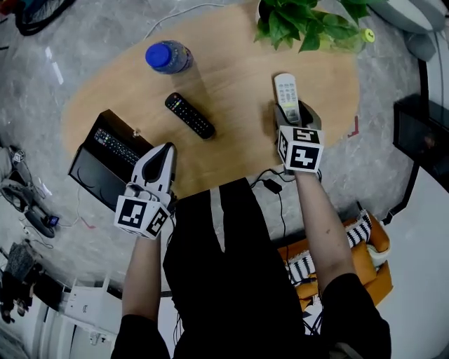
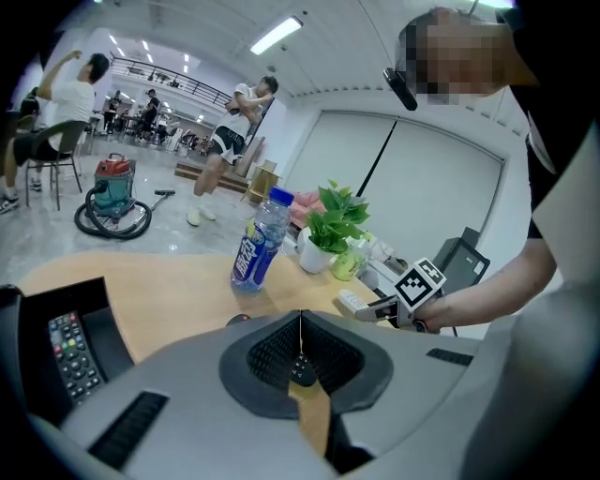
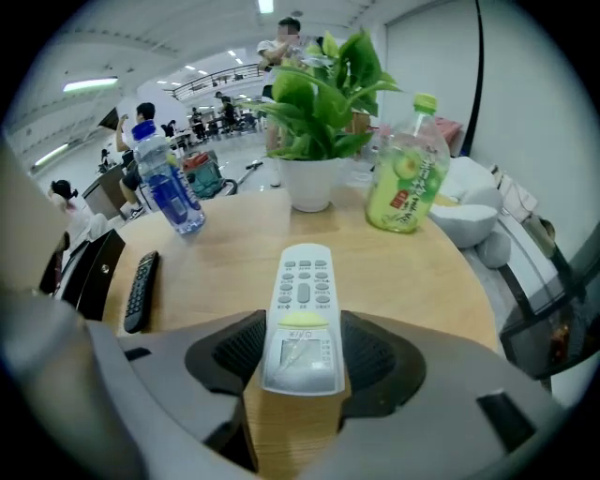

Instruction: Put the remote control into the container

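A white remote control (image 1: 285, 87) (image 3: 302, 314) sits between the jaws of my right gripper (image 1: 292, 112) (image 3: 300, 361), which is shut on its lower half near the table's right side. A black remote (image 1: 189, 115) (image 3: 139, 291) lies flat on the wooden table (image 1: 231, 77) at the centre. The black container (image 1: 95, 168) (image 2: 103, 319) stands open at the left edge with another black remote (image 1: 116, 146) (image 2: 70, 352) inside. My left gripper (image 1: 165, 148) (image 2: 300, 352) hovers just right of the container, shut and empty.
A blue-capped water bottle (image 1: 168, 57) (image 2: 258, 246) (image 3: 167, 187) stands at the far left of the table. A potted plant (image 1: 309, 21) (image 3: 319, 122) and a green drink bottle (image 3: 405, 178) stand at the far right. Cables (image 1: 270, 184) hang off the near edge.
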